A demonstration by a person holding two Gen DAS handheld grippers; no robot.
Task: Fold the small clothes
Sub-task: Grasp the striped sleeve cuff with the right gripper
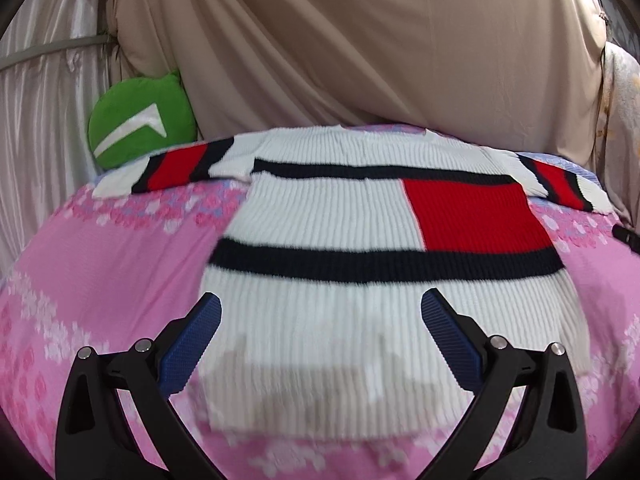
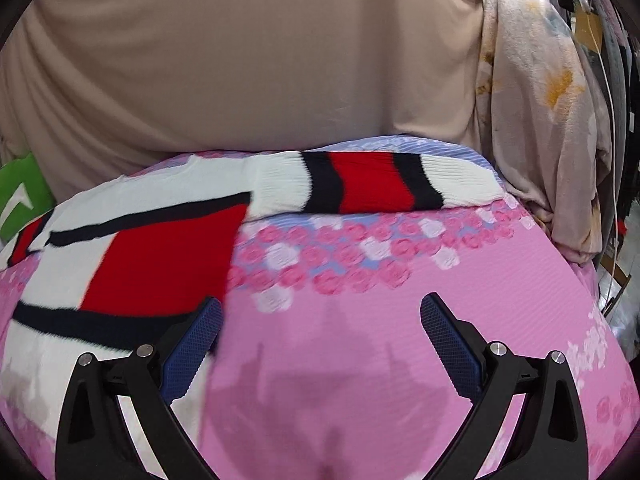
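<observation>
Left gripper (image 1: pixel 320 336): jaws spread wide, holding nothing; it hangs above the near hem of the sweater, one blue pad to each side of the white lower panel. The wide spread suits an approach to flat cloth rather than a grip already made.

Right gripper (image 2: pixel 320 340): jaws likewise spread and empty; it hangs over bare bedspread, just right of the sweater's right side edge, its left pad overlapping that edge in the right wrist view. Contact with the knit cannot be told.

Sweater (image 1: pixel 360 216): the task's garment, lying flat on the bed, hem near, neckline far. White ribbed knit with two dark horizontal bands and a red block on the right of the chest. Laid out flat, it appears ready for a first fold; no fold shows yet.

Right sleeve (image 2: pixel 376 192): stretched out to the right at the far edge, banded white, dark and red. It lies well beyond the right gripper, a likely first target for folding inward.

Left sleeve (image 1: pixel 176 168): stretched out to the left, similarly banded.

Bedspread (image 2: pixel 440 320): pink with a floral band; it serves as the soft folding surface.

Green cushion (image 1: pixel 140 128): far left, behind the left sleeve, against the beige drape (image 1: pixel 360 40).

Both views: slightly blurred by motion.
</observation>
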